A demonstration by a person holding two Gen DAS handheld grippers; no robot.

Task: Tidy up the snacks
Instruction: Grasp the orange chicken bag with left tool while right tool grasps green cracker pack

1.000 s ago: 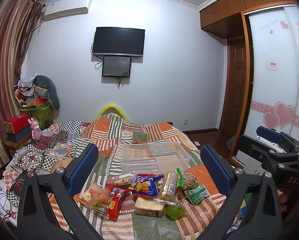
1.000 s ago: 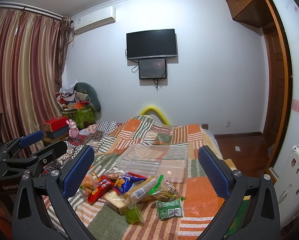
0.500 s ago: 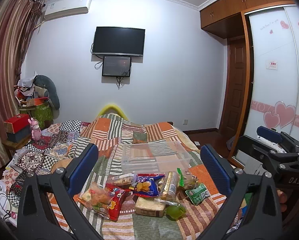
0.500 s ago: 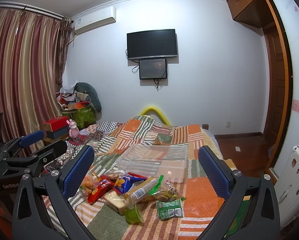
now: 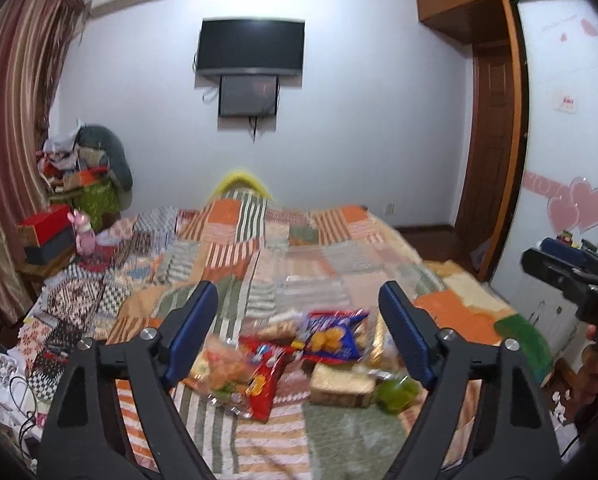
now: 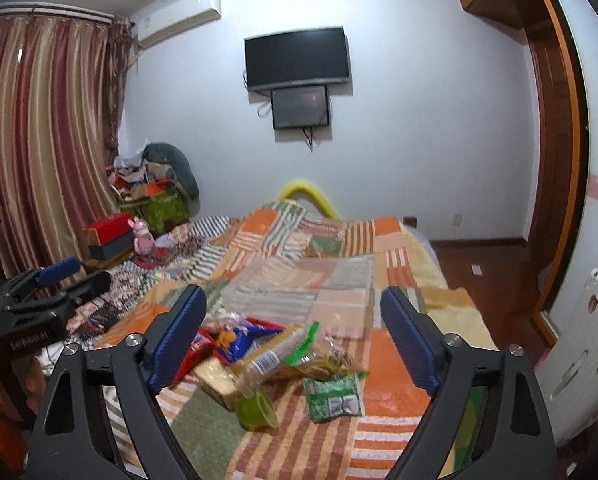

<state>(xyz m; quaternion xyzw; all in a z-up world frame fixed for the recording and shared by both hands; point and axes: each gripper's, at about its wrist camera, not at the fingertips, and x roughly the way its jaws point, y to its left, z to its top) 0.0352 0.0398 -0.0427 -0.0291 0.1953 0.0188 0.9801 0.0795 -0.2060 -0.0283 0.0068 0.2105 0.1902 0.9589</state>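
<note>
Nothing sorted yet: snacks [image 5: 299,356] lie heaped on the bed [image 5: 339,440], bin [image 6: 307,296] empty, both tongs [image 5: 299,332] [image 6: 295,336] narrowing, holding nothing.

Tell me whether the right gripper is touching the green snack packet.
Apart. The right wrist view shows the right gripper open above the bed, its jaws just narrowing around nothing, with the green snack packet lying untouched on the quilt.
</note>
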